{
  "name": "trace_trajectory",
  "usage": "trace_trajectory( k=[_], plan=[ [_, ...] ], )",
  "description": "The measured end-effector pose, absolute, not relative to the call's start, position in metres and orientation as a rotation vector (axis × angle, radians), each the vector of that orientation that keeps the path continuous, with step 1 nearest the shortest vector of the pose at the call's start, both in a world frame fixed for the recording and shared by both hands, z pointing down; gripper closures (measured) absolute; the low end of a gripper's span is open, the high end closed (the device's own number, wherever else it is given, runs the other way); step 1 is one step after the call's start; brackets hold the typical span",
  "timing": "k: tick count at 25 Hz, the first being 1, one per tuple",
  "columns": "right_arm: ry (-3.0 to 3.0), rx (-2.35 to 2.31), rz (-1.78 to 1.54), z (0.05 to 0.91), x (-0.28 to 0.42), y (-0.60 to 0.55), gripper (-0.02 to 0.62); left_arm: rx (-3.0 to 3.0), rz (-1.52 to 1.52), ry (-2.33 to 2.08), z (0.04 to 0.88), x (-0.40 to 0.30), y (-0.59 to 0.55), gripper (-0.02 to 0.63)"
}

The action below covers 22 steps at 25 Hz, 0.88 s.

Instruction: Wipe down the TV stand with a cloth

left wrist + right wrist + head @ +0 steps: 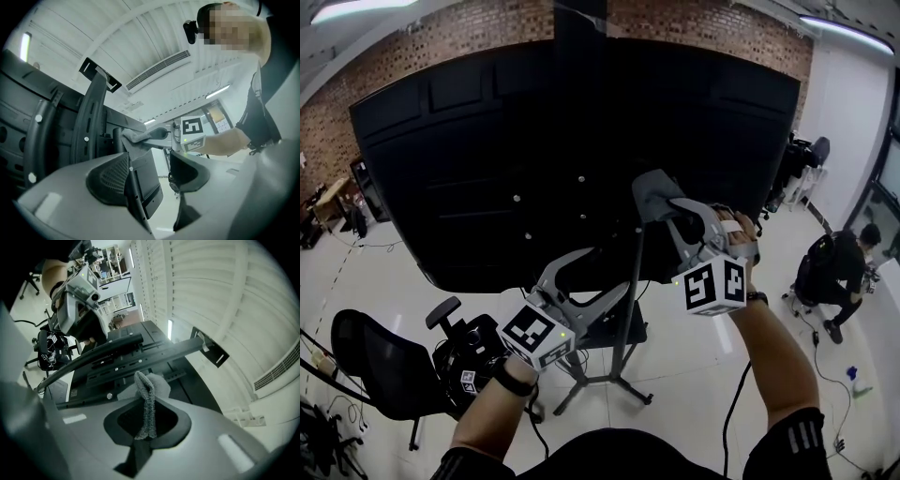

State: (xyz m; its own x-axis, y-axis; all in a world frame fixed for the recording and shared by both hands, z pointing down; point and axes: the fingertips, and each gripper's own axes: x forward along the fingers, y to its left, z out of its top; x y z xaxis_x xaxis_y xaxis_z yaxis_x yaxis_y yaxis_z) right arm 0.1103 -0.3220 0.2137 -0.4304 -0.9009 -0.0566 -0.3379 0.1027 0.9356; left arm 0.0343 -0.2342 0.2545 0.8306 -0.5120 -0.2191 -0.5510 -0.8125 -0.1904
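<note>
My right hand-held gripper (147,423) has its jaws closed on the grey cloth (146,397). A folded ridge of it is pinched between the pads and the rest bunches out past the tips. In the head view that right hand-held gripper (664,208) is raised high, and the cloth (649,190) sits at the top of the TV stand (627,319), where the upright post meets the black back of the TV (487,159). From the left gripper view the cloth (133,137) is pressed against the upper end of the post, with the right gripper's marker cube (192,133) just behind it. The right gripper view shows the dark mounting rails of the TV stand (117,357) directly beyond the cloth. My left hand-held gripper (150,174) has its jaws well apart and grips nothing. The stand's post and a dark plate on it (143,185) show in the gap between the pads, though I cannot tell whether either pad touches them. In the head view the left hand-held gripper (598,278) hangs lower, beside the post and below the TV's bottom edge. A black office chair (375,370) stands on the pale floor (694,375) to the left, and a person (839,267) crouches well away at the right.
</note>
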Motion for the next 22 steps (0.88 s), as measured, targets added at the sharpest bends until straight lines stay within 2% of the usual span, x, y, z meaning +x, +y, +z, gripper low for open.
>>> trace_trajectory(
  k=[6, 16, 22],
  plan=[
    [-1.810, 1.198, -1.272, 0.241, 0.131, -0.365, 0.578, -2.769, 0.197, 0.840, 0.261, 0.051, -0.239, 0.308],
    [-1.783, 1.140, -1.338, 0.252, 0.120, -0.401, 0.578, -2.761, 0.149, 0.908, 0.274, 0.066, -0.249, 0.308],
    [-1.796, 1.169, -1.296, 0.254, 0.150, -0.405, 0.577, -2.755, 0.153, 0.918, 0.272, 0.078, -0.257, 0.307]
  ],
)
